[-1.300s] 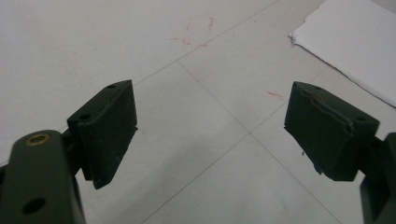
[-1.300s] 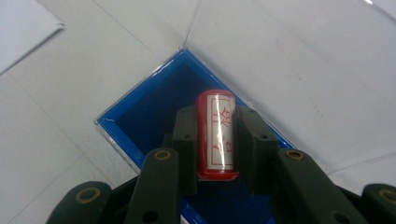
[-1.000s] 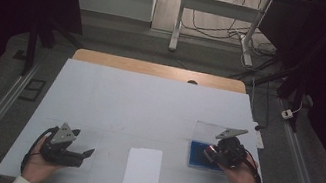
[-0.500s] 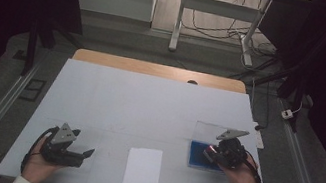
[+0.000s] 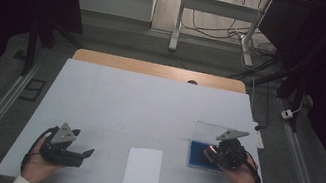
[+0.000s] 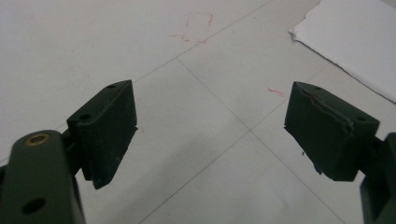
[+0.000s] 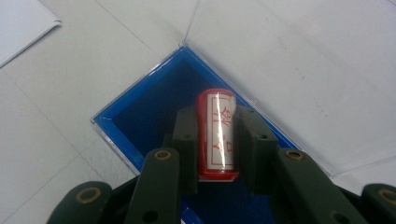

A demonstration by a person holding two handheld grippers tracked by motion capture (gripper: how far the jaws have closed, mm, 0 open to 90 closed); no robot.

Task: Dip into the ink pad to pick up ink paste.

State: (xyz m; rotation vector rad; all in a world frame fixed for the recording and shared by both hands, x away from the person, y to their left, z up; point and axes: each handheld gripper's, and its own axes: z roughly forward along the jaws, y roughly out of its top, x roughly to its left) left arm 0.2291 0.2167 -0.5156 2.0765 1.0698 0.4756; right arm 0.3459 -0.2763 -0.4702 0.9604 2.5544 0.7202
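- As the person stood at the near edge of the table (image 5: 101, 85), the right gripper (image 7: 215, 135) was pinching a red cylindrical stamp (image 7: 216, 133) between its two pads, gripped across its width so that the stamp's long axis ran along the jaws and pointed away from the hand.
- Just under and beyond that stamp lay the blue ink-pad case (image 7: 149, 105), its clear lid (image 7: 299, 79) folded flat onto the table on the far side; the stamp hung over the blue pad, and whether its end touched the pad could not be told.
- Across the table, well apart from the case, the left gripper (image 5: 70, 149) rested low with its jaws spread wide and nothing between them.
- Between the two hands lay the white paper (image 5: 142, 171), on the left gripper's side of the case, so the stamp would probably have to travel sideways toward that sheet and be tipped end-down.
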